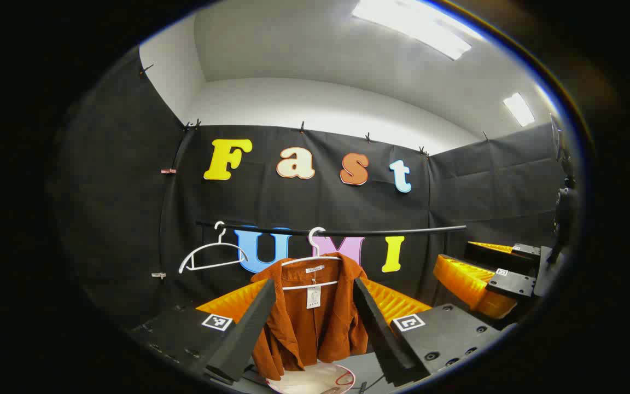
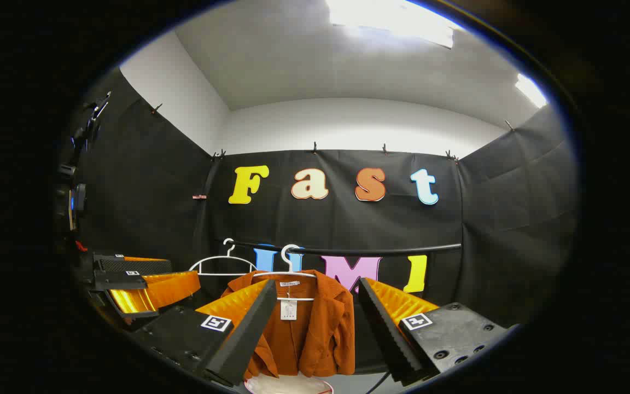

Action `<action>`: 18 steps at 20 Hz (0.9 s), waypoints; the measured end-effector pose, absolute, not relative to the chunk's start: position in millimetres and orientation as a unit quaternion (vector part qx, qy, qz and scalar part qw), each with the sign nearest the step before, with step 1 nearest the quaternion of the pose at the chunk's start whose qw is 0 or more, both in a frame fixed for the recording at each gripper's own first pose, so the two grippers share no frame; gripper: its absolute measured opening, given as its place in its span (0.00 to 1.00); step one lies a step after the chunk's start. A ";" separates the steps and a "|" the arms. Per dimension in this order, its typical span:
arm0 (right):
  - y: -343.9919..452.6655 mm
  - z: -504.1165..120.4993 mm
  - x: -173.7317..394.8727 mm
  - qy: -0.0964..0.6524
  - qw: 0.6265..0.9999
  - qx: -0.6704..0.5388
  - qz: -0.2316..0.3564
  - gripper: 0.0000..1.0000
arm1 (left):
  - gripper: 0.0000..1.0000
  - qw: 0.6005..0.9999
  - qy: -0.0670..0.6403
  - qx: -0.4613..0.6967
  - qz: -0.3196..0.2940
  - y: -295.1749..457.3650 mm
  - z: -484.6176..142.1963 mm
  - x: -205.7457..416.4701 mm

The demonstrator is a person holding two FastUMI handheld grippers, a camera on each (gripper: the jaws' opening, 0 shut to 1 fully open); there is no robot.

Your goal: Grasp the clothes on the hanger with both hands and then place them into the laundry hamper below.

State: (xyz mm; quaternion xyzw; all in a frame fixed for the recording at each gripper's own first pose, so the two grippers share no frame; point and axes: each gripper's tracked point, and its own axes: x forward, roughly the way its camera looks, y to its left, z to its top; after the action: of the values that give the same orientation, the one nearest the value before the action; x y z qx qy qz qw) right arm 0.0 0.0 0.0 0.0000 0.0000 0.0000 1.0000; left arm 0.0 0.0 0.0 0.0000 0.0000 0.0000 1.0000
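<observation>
While both tools stand wide and empty, left tool (image 1: 315,328) and right tool (image 2: 315,328) frame the rust shirt (image 1: 309,317) on its hanger (image 1: 310,262), well apart: approach step. Next: close in, grip fabric; hamper (image 1: 315,378) below.

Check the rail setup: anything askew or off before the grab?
Minor only. The empty hanger tilts on the rail, its left end lower. The jacket hangs open on its hanger, tag dangling at the collar. Both grippers, left and right, are open and short of it. No damage or spill visible.
</observation>
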 end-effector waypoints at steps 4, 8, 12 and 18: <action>-2.4 -2.6 -0.4 0.003 1.000 -0.002 -0.004 0.97 | 0.91 1.000 -0.012 -0.004 -0.006 -3.9 5.5 -1.0; 2.4 -5.1 -0.8 0.010 1.000 -0.001 0.002 0.97 | 0.90 1.000 -0.012 -0.008 0.001 1.6 7.5 -3.0; 3.0 -4.2 -2.0 0.008 1.000 -0.007 0.000 0.97 | 0.93 1.000 -0.006 -0.002 0.011 5.4 4.8 -3.2; 2.5 -3.7 -5.5 0.012 1.000 -0.013 -0.007 0.97 | 0.95 1.000 -0.011 -0.008 -0.002 3.3 7.9 -6.2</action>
State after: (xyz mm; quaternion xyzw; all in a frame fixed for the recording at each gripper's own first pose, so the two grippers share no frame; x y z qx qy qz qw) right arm -5.5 2.5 -3.7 -0.0130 0.0119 -0.0067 0.9998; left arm -6.2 3.3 7.9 -0.0083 -0.0108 -0.0023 0.9999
